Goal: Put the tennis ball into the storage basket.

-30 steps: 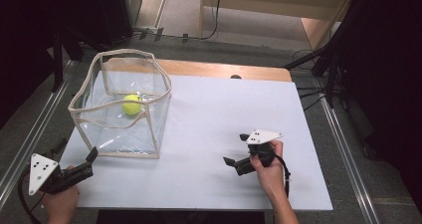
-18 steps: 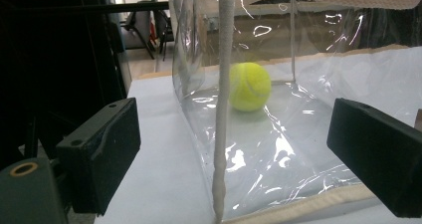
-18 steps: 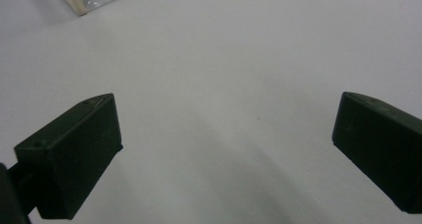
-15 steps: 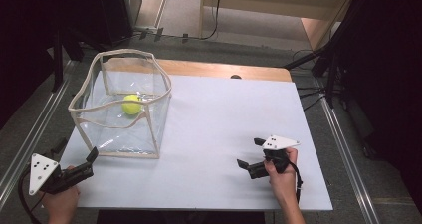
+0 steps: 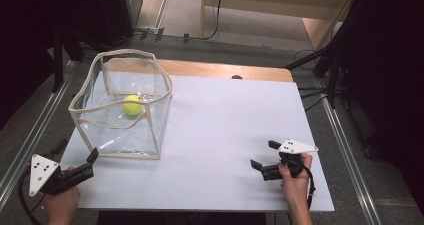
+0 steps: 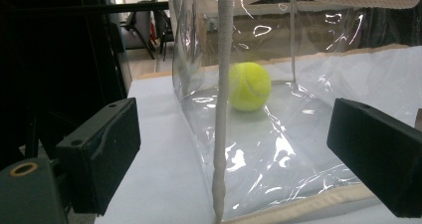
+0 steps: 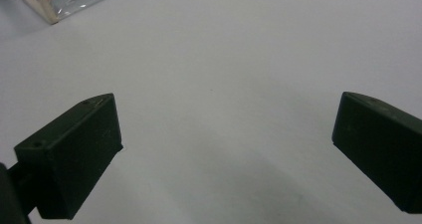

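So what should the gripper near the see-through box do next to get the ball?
Probably lift the left gripper up above the rim of the clear plastic box. Its jaws are open but low, beside the box's near corner, and the tennis ball lies inside on the bottom, behind the wall. The top is open, so going in from above looks like the way.

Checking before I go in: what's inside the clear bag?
One yellow tennis ball rests on the floor of the clear bag, toward its far side. The clear walls hide nothing, and I see nothing else inside.
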The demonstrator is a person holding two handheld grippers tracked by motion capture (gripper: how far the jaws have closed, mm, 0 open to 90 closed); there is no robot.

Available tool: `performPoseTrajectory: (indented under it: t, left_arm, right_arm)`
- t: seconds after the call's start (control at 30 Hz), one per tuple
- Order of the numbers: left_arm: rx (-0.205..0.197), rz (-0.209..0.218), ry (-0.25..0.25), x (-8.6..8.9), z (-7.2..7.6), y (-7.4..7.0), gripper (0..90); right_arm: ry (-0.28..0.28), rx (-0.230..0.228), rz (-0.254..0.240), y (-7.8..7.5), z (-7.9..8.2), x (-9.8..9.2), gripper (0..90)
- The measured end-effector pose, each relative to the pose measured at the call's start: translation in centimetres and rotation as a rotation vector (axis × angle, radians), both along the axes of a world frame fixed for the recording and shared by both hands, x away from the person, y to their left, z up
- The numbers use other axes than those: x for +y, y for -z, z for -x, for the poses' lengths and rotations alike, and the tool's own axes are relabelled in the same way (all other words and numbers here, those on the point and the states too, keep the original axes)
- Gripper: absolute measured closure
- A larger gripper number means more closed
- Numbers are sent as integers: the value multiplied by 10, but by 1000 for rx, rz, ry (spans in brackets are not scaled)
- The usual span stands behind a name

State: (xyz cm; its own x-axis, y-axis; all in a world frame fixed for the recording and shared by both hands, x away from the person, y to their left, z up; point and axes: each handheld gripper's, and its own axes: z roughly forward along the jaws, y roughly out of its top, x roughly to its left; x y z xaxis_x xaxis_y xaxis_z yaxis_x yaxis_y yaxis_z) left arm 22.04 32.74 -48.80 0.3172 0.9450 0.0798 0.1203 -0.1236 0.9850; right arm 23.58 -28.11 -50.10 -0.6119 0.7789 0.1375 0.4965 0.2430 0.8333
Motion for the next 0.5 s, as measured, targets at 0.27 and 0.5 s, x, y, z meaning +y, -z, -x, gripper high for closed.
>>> performPoseTrajectory:
  t: [0.27, 0.5]
  left_arm:
    - [-1, 0, 0, 0, 0, 0, 69]
    - [-1, 0, 1, 0, 0, 0, 69]
  right_arm:
    - [54, -17, -29, 3, 7, -17, 0]
    - [91, -28, -69, 7, 11, -29, 0]
